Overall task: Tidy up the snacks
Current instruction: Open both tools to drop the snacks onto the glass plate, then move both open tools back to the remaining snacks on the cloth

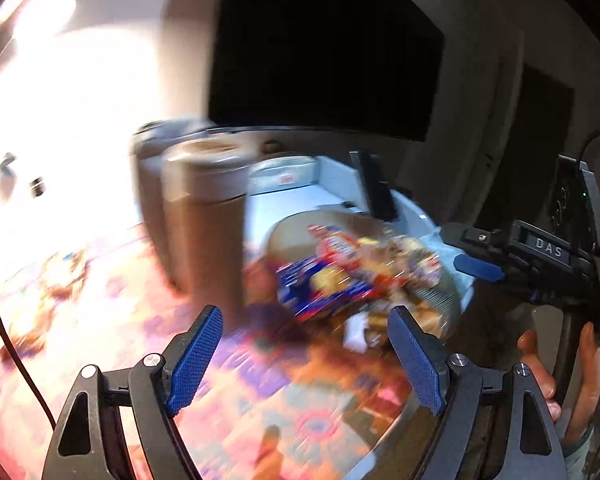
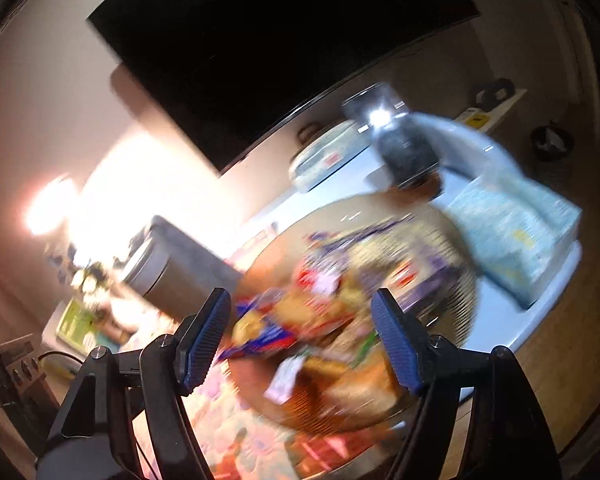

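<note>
Snack packets (image 2: 324,312) smeared by blur, labels unreadable; basket (image 1: 440,300) rim blurred

The right gripper (image 2: 302,340) hung open and empty just before the round basket (image 2: 456,280), heaped with blurred snack packets (image 2: 320,304). A pale blue box (image 2: 516,240) lay beside the basket's far edge.

1. A round table with a busy patterned cloth (image 1: 284,404) is carrying everything here, though motion blur is smearing most of it.
2. A shallow woven tray (image 2: 456,300) heaped with snack packets (image 2: 300,316) is sitting on it.
3. A tall brown canister (image 1: 204,232) is standing just beside the tray.
4. A pale blue box (image 2: 512,240) is lying on a light surface behind the tray.
</note>
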Motion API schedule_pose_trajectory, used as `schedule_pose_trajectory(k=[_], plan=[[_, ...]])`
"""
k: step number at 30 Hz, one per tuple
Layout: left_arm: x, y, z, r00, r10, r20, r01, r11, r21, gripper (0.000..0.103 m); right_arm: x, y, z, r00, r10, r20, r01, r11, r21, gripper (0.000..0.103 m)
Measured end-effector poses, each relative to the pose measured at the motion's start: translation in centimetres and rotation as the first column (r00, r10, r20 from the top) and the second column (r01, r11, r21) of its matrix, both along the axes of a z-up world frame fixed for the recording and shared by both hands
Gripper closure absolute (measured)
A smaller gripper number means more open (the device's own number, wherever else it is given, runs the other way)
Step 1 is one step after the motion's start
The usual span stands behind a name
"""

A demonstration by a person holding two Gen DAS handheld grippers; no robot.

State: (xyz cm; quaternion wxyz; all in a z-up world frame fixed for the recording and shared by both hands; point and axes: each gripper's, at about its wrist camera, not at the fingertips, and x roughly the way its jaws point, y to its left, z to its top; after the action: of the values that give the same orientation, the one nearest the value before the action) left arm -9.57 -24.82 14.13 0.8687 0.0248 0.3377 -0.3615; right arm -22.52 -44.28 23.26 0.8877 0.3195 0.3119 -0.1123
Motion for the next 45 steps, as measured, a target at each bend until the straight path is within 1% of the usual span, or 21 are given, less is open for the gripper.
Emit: schedule_pose_trajectory(k=[3,5,7,9,11,12,13,15,18,20,23,25,30,34,37,39,42,43,45], plan=[[-0.6,5.1,0.0,0.995,0.101,-0.015,-0.101,0.995,0.002,0.020,0.8,3.0,0.0,0.996,0.086,-0.004,-0.086,0.996,0.028,0.030],[-1.0,8.9,0.2,0.982,0.187,-0.018,-0.187,0.982,-0.001,0.020,1.1,5.2,0.5,0.990,0.140,-0.002,-0.140,0.990,0.018,0.030],[-1.3,12.6,0.6,0.962,0.271,-0.019,-0.271,0.963,-0.005,0.020,1.5,7.5,1.4,0.982,0.187,0.001,-0.187,0.982,-0.005,0.030],[-1.7,16.3,1.3,0.937,0.349,-0.014,-0.350,0.937,-0.015,0.020,1.7,9.8,2.3,0.971,0.239,0.011,-0.239,0.971,-0.029,0.030],[-2.2,19.5,1.9,0.914,0.406,-0.005,-0.406,0.914,-0.022,0.020,2.0,12.0,3.0,0.960,0.278,0.015,-0.277,0.959,-0.052,0.030],[-2.5,21.1,2.2,0.903,0.430,0.001,-0.430,0.902,-0.029,0.018,2.2,13.2,3.5,0.954,0.298,0.015,-0.297,0.953,-0.067,0.029],[-2.7,22.7,2.4,0.891,0.453,0.005,-0.453,0.891,-0.034,0.014,2.4,14.1,3.8,0.950,0.313,0.013,-0.311,0.947,-0.079,0.025],[-3.1,25.5,2.8,0.870,0.493,0.014,-0.492,0.869,-0.050,0.010,2.8,16.0,4.3,0.939,0.345,0.008,-0.342,0.933,-0.111,0.024],[-3.4,28.5,2.9,0.843,0.538,0.030,-0.535,0.842,-0.071,0.009,3.6,18.5,4.5,0.920,0.393,-0.012,-0.390,0.910,-0.140,0.024],[-3.2,29.8,2.8,0.827,0.562,0.023,-0.559,0.826,-0.079,0.009,4.3,20.1,4.3,0.906,0.422,-0.033,-0.422,0.896,-0.142,0.024],[-2.8,31.2,2.4,0.823,0.567,-0.022,-0.567,0.818,-0.097,0.009,4.9,22.1,4.0,0.885,0.463,-0.053,-0.465,0.874,-0.140,0.024],[-2.6,31.7,2.2,0.820,0.571,-0.034,-0.571,0.815,-0.098,0.010,5.2,23.2,3.8,0.875,0.479,-0.070,-0.484,0.862,-0.151,0.024],[-1.9,32.1,2.0,0.817,0.575,-0.039,-0.576,0.812,-0.095,0.009,6.9,25.4,3.3,0.844,0.525,-0.110,-0.536,0.833,-0.138,0.024],[-0.5,32.5,1.9,0.812,0.583,-0.022,-0.583,0.808,-0.085,0.009,9.3,26.5,2.5,0.832,0.540,-0.131,-0.553,0.826,-0.108,0.024],[1.2,32.3,1.0,0.822,0.569,-0.015,-0.570,0.821,-0.038,0.009,11.5,27.5,0.9,0.814,0.558,-0.161,-0.573,0.816,-0.070,0.024],[2.8,32.2,0.1,0.827,0.562,-0.016,-0.562,0.827,-0.004,0.009,13.2,28.1,-0.4,0.807,0.559,-0.189,-0.577,0.816,-0.050,0.024],[5.5,31.9,-1.7,0.835,0.549,-0.030,-0.548,0.836,0.033,0.009,15.8,28.7,-2.6,0.806,0.545,-0.232,-0.565,0.824,-0.030,0.024],[6.7,31.9,-2.4,0.841,0.540,-0.042,-0.538,0.841,0.048,0.009,16.9,28.7,-3.4,0.809,0.536,-0.242,-0.557,0.830,-0.022,0.024],[8.8,31.9,-3.7,0.841,0.535,-0.073,-0.532,0.844,0.065,0.009,19.1,28.5,-4.9,0.818,0.509,-0.266,-0.531,0.848,-0.009,0.024]])
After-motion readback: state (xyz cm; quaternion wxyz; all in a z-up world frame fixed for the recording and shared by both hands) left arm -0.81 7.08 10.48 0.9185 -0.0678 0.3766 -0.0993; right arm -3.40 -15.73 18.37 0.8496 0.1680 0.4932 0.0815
